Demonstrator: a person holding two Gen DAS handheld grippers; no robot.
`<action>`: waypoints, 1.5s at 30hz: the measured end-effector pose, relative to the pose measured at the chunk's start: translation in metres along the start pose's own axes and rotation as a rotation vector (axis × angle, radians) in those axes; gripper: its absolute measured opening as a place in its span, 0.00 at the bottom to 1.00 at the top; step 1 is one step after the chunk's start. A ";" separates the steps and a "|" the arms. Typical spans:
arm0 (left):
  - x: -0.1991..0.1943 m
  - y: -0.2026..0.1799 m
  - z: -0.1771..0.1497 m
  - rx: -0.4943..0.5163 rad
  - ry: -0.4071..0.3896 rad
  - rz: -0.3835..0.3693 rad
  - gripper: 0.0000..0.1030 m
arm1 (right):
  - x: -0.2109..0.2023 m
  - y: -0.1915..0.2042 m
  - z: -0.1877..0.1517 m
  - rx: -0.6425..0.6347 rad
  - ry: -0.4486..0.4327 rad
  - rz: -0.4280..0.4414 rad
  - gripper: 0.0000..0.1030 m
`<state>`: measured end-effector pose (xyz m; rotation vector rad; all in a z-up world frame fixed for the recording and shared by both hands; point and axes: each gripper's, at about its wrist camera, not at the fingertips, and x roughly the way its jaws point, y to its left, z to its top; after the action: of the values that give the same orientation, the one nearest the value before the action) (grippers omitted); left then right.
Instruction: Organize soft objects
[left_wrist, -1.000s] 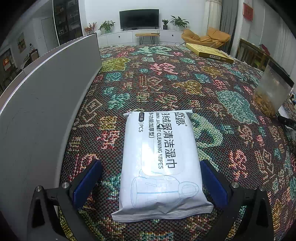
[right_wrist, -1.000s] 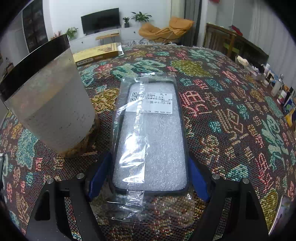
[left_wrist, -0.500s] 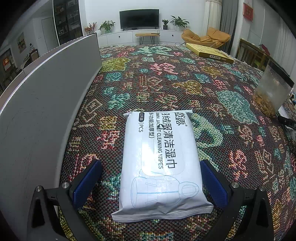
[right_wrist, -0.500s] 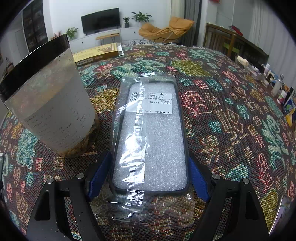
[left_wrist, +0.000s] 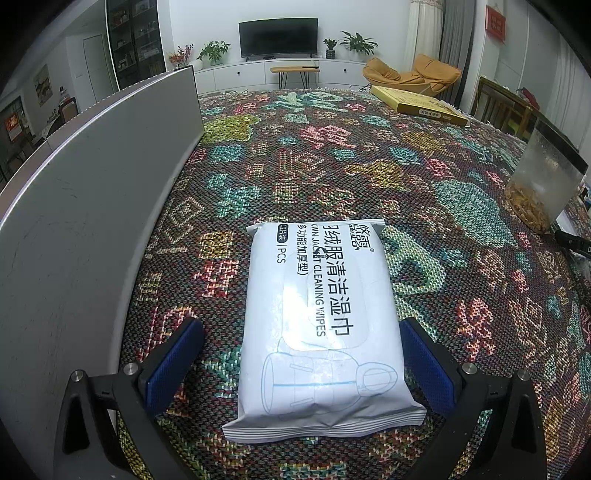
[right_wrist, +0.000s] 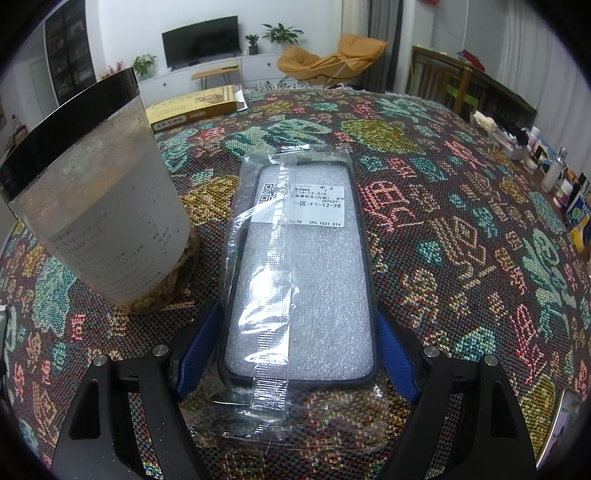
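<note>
We had nothing moved yet: left gripper (left_wrist: 301, 363) wide around wipes pack (left_wrist: 319, 325), right gripper (right_wrist: 297, 354) hugging bagged phone case (right_wrist: 299, 273), grip unclear

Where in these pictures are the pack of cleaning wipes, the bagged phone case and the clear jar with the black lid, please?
pack of cleaning wipes (left_wrist: 321, 317): left wrist view, middle of its white top face.
bagged phone case (right_wrist: 299, 280): right wrist view, on the foam insert inside its dark rim.
clear jar (right_wrist: 107, 221): right wrist view, on its label-covered side wall.

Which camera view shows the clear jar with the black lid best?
The right wrist view: the jar stands large and whole beside the bagged phone case. In the left wrist view it sits small at the right edge.
</note>
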<state>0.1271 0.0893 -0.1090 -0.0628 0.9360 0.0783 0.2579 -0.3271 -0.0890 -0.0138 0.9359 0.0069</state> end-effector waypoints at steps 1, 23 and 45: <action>0.000 0.000 0.000 0.000 0.000 0.000 1.00 | 0.000 0.000 0.000 0.000 0.000 0.000 0.81; -0.002 -0.008 0.009 -0.023 0.201 -0.044 1.00 | 0.009 0.001 0.009 -0.024 0.016 0.038 0.89; -0.109 0.022 0.049 -0.193 -0.062 -0.405 0.56 | -0.126 -0.013 0.065 0.111 -0.170 0.288 0.75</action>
<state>0.0999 0.1114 0.0072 -0.4239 0.8367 -0.2039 0.2351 -0.3392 0.0513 0.2210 0.7608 0.2199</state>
